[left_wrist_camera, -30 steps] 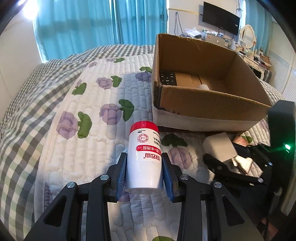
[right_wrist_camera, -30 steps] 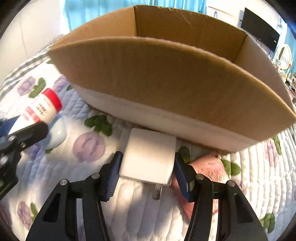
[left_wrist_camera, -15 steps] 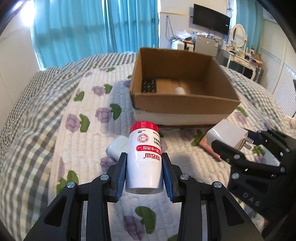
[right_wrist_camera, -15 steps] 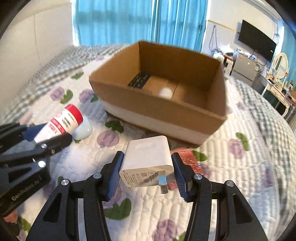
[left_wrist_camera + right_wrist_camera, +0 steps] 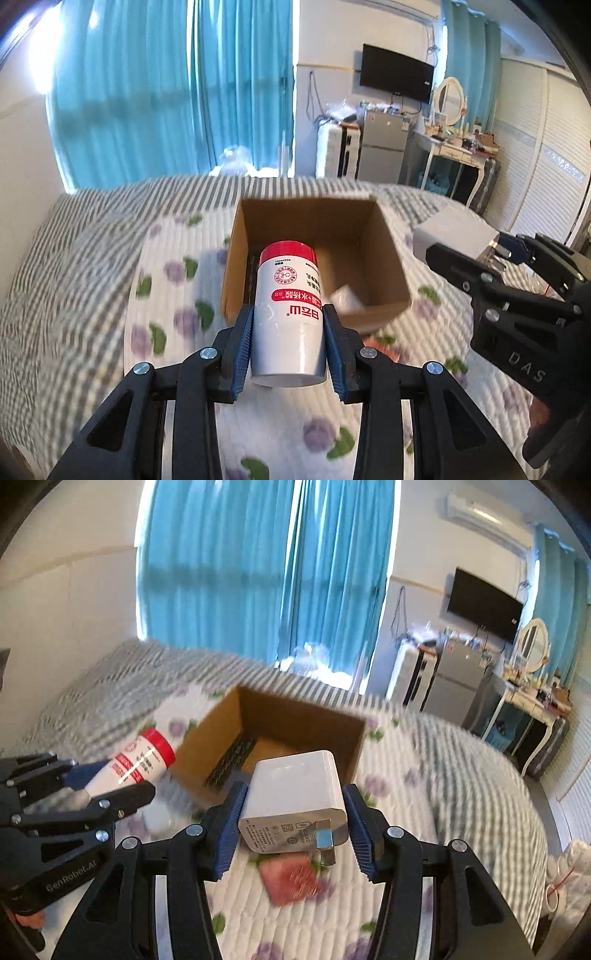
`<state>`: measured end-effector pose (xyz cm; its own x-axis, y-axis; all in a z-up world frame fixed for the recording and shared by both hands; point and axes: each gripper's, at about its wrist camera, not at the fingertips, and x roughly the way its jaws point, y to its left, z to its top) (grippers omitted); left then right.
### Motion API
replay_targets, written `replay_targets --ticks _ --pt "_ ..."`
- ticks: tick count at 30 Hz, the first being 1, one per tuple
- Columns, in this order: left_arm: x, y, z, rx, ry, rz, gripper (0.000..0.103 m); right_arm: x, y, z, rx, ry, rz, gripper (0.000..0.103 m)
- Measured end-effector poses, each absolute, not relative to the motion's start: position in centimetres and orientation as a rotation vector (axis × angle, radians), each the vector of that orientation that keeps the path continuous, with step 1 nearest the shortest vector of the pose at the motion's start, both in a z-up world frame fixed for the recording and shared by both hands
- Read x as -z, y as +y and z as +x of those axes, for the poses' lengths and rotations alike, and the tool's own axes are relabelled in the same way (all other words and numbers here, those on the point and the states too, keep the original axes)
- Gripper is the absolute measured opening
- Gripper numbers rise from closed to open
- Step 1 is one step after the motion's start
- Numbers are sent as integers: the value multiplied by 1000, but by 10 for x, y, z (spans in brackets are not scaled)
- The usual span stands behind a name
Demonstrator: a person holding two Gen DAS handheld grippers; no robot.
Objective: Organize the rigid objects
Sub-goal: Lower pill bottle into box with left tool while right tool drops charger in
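My left gripper is shut on a white bottle with a red cap and holds it high above the bed, in front of the open cardboard box. My right gripper is shut on a white plug charger, also held high before the box. The right gripper and charger show at the right of the left wrist view. The left gripper and bottle show at the left of the right wrist view. A white item and a dark strip lie inside the box.
The box sits on a quilted floral bedspread. A pink flat object and a small white object lie on the bed near the box. Blue curtains, a fridge and a dresser stand beyond the bed.
Both grippers have risen well above the bed with their objects; the box now looks smaller and farther below. The view has tilted up toward the room.
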<state>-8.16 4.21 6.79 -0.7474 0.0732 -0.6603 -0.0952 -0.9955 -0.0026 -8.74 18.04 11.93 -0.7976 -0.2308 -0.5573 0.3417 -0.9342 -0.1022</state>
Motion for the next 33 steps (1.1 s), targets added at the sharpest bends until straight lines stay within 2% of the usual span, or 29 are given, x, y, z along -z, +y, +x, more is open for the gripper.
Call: replay_targets --ticks 5,9,20,28,32,33 --pt "-83 50 -120 -2879 74 -1013 37 -140 184 -122 2721 243 745 52" --pt "-76 60 -160 -2878 106 -986 37 -139 184 -152 2723 232 737 52" --pt "-1 72 -249 -2801 110 -1190 37 -98 194 -229 2726 197 806 52" --pt "30 81 -257 -2761 115 -1264 37 -71 204 -254 2695 165 864 52" --pt "32 81 -254 -2768 111 -1263 55 -66 204 -253 2680 171 865 52" --pt "30 82 -254 -2768 109 -1261 56 -66 202 -250 2679 171 865 52"
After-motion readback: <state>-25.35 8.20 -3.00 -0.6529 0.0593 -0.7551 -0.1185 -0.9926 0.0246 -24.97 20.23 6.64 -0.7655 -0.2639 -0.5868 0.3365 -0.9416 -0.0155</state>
